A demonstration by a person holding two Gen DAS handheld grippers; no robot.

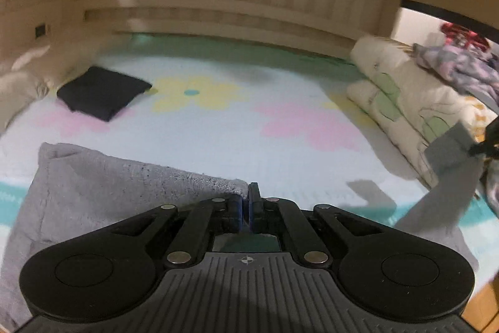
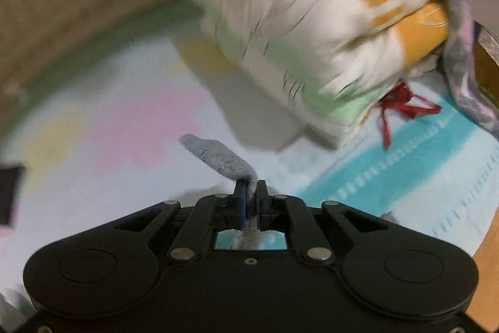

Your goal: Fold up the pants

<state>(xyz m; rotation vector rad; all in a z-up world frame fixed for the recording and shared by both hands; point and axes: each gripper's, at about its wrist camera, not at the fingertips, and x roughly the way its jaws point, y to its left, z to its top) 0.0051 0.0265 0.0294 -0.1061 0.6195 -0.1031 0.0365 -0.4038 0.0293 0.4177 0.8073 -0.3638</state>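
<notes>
Left gripper (image 1: 248, 202) pinched tight on grey pants (image 1: 103, 186); cloth spreads lower left of frame over bed sheet (image 1: 280, 142); right gripper (image 2: 251, 198) clamped on another pants edge, flap poking up-left; long axis likely spans both grippers.

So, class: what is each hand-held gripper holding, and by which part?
Both grip the grey pants: left hand-held gripper at an edge corner, right hand-held gripper on a bunched edge.

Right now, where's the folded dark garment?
In the left wrist view, the folded dark garment lies far left on the flowered sheet, beyond the grey pants.
</notes>
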